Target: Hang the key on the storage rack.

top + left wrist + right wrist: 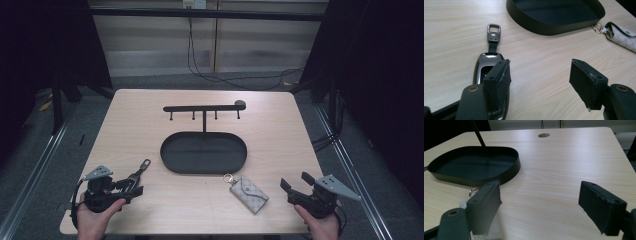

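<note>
Both claws, left gripper [134,186] and right gripper [295,185], gape empty; car key [139,171] left of tray [203,168], pouch [249,193] below it.

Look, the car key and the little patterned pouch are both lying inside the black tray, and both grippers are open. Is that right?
Not quite. The car key and the patterned pouch lie on the wooden table, outside the black tray, one near each front corner of it, as the high view shows. The left gripper and right gripper are indeed both open.
</note>
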